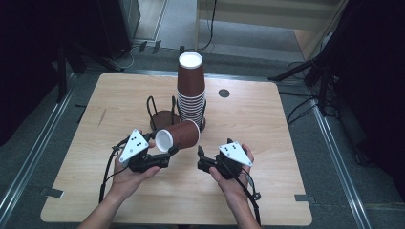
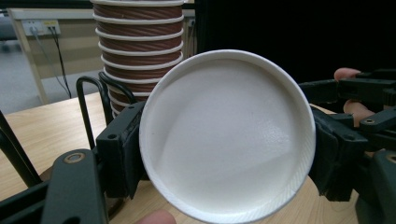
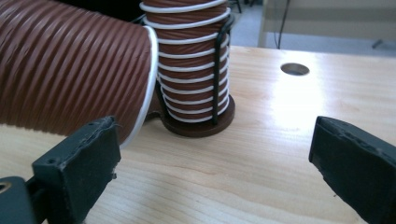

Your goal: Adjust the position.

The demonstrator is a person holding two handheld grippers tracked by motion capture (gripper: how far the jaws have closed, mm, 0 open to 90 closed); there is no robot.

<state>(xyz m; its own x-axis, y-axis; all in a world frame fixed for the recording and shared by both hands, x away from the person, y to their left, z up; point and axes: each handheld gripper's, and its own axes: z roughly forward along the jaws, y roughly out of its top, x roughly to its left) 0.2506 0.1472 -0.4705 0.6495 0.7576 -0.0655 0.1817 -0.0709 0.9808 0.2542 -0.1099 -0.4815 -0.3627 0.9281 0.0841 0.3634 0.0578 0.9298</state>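
One brown paper cup clamped sideways in left gripper — right gripper spread apart, stack awaiting on desk.

Ribbed brown paper on the held cup, matt, with a smooth white base faintly sheened. Same ridged paper, white-rimmed, on the stacked cups. Thin black wire and a dark round foot on the holder. Pale wood-grain desk, lightly glossy. Matt black plastic fingers, coarse-edged.
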